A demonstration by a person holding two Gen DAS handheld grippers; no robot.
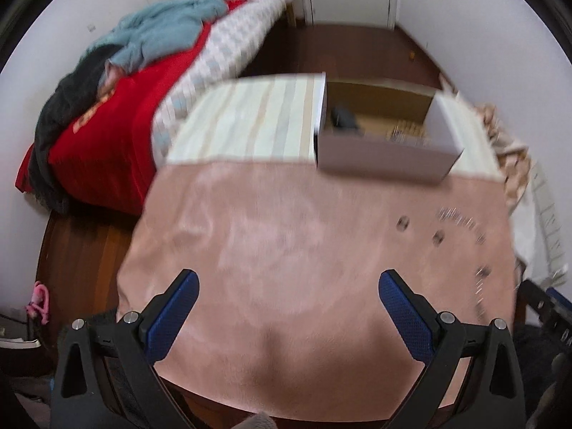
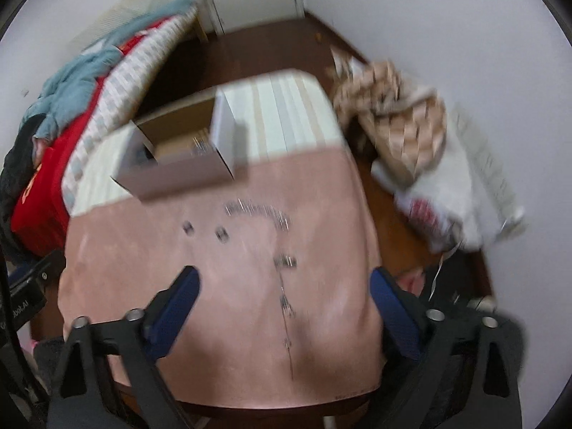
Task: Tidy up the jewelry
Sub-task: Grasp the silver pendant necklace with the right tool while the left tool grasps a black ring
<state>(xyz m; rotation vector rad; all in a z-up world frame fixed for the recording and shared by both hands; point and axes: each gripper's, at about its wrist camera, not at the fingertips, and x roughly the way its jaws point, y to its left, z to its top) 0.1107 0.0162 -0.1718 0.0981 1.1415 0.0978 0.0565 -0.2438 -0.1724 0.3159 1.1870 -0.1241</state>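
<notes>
1. Nearest the lens in both views are the blue-padded claws. The left claw [image 1: 286, 282] is spread wide over bare pink cloth [image 1: 286, 250] with nothing between its pads; the right claw [image 2: 282, 279] is just as wide and also holds nothing.
2. The jewelry lies loose on the pink cloth that covers the near part of the surface. A chain [image 2: 286, 307] runs in a thin line between the right claw's fingers, a small cluster [image 2: 285, 261] sits just ahead of them, a longer curved piece [image 2: 257, 212] lies beyond, and two small rings [image 2: 187, 228] [image 2: 221, 234] rest to its left. Motion blur hides any finer detail.
3. The open box [image 1: 386, 164] stands at the far edge of the pink cloth, partly on the striped cloth [image 1: 250, 118]. Something glinting already lies inside it, along with a dark object I cannot identify.
4. My judgement: the step in hand is an approach to a pick, with most pieces not yet boxed.
5. The next move likely calls for lowering the right claw onto the chain or cluster and narrowing it low against the cloth, since the pieces are thin and flat.
6. The soft cloth may bunch up between the pads.
</notes>
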